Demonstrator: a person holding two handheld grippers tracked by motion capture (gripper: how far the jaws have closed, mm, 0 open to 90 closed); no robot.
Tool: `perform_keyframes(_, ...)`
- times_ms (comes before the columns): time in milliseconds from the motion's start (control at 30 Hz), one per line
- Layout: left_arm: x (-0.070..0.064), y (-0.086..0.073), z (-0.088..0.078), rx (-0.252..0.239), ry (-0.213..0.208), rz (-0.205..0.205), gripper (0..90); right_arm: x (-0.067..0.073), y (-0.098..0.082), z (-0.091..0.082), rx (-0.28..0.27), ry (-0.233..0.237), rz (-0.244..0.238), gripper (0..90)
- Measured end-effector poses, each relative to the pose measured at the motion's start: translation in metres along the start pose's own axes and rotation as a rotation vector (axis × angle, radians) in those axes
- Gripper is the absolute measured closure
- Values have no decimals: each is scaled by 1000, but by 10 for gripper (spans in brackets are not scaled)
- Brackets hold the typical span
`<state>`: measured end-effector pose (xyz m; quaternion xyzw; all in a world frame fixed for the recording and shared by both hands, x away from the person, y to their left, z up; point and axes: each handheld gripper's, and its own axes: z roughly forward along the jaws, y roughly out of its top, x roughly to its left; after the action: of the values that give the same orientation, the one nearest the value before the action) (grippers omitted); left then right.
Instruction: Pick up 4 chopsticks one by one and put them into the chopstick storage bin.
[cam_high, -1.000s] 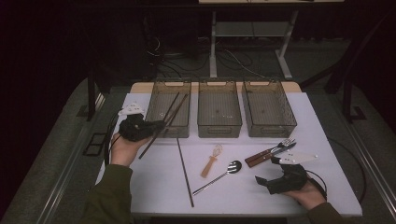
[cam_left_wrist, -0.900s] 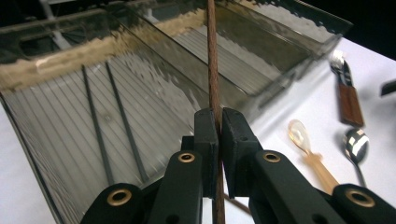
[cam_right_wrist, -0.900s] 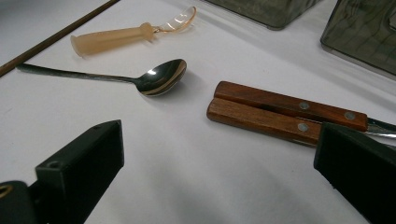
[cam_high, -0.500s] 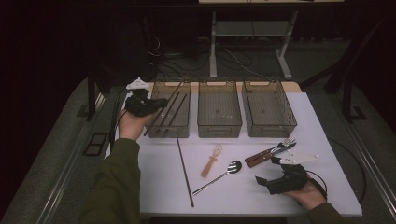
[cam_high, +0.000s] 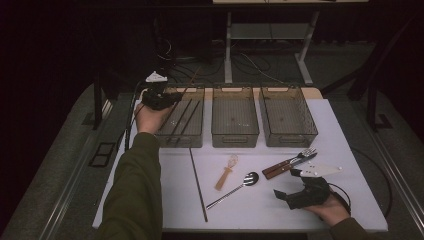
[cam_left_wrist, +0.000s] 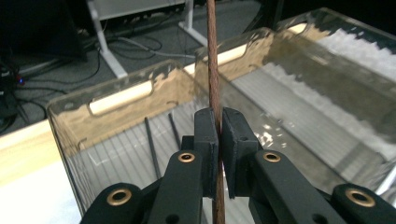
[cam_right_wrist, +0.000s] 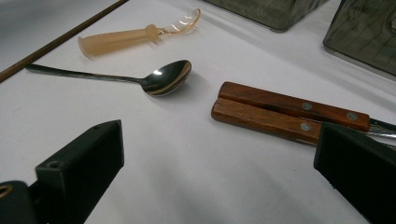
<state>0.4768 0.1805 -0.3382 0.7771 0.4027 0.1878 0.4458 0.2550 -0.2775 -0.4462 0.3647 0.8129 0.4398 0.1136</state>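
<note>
My left gripper (cam_high: 159, 96) hovers over the far left corner of the left clear bin (cam_high: 176, 136). It is shut on a thin brown chopstick (cam_left_wrist: 213, 65), which runs upright between the pads. Two dark chopsticks (cam_left_wrist: 152, 142) lie on that bin's floor. Another long chopstick (cam_high: 198, 184) lies on the white table. My right gripper (cam_high: 295, 195) rests near the front right edge, open, with nothing between its fingers. Just ahead of it lie a wood-handled knife and fork (cam_right_wrist: 285, 112), a metal spoon (cam_right_wrist: 163, 78) and a small pale plastic spoon (cam_right_wrist: 126, 37).
Two more clear bins, middle (cam_high: 235, 134) and right (cam_high: 289, 136), stand in a row at the back of the white table (cam_high: 165, 195). Beyond the table are cables on the floor and a metal stand's legs (cam_high: 227, 55).
My left gripper has carried the chopstick away from the person, from the near left of the left bin to its far left corner. The right gripper has stayed put.
</note>
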Motion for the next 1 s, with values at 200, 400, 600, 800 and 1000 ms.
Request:
perform_keyframes(200, 0, -12, 15, 57, 16, 18, 848, 0, 0, 0, 1, 0, -2, 14)
perform_keyframes(400, 3, -27, 24, 75, 20, -10, 848, 1, 0, 0, 3, -3, -3, 14)
perform_keyframes(600, 4, -35, 27, 86, 21, -25, 848, 0, 0, 0, 6, -4, -3, 14)
perform_keyframes(800, 3, -35, 28, 102, 25, -31, 832, 1, 0, 1, 6, -5, -2, 14)
perform_keyframes(1000, 0, -35, 28, 103, 53, -9, 628, 0, -1, 0, 4, -4, -6, 14)
